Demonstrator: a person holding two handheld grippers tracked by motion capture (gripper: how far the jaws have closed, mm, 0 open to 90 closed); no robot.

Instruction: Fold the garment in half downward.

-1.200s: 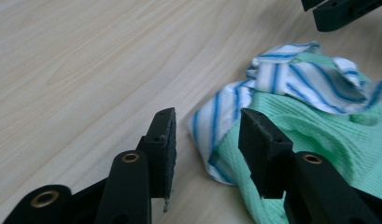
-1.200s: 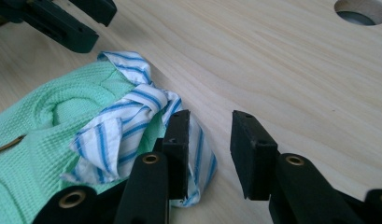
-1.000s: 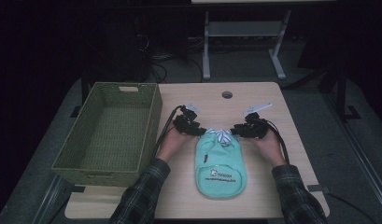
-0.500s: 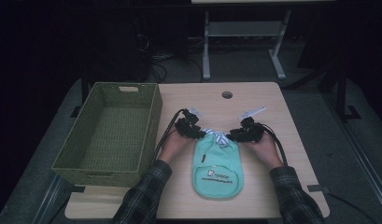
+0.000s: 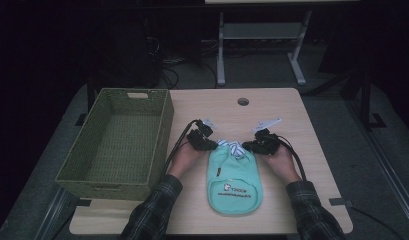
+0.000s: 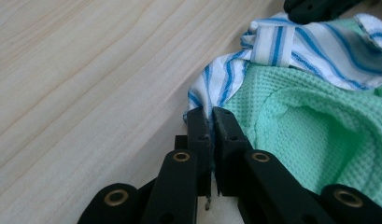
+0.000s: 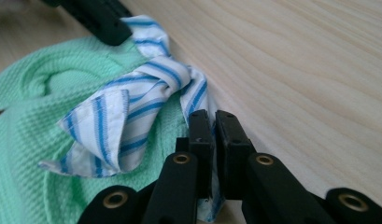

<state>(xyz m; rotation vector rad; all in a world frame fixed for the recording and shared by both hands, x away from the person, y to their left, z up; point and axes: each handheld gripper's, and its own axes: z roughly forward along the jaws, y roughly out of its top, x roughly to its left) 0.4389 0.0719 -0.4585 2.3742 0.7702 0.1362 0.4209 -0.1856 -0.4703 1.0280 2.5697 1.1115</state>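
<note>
My left gripper (image 6: 212,116) and right gripper (image 7: 215,119) have both just clamped onto the green bib's (image 5: 235,180) striped ties (image 7: 146,93) on the table (image 5: 292,115).

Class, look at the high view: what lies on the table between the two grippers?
The striped trim of the green bib lies between left gripper and right gripper, each pinching one end.

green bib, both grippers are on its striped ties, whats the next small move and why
Probably lift both grippers a little together. The left gripper and right gripper are each shut on the striped ties at the top of the green bib, which lies flat on the table beside the woven basket.
</note>
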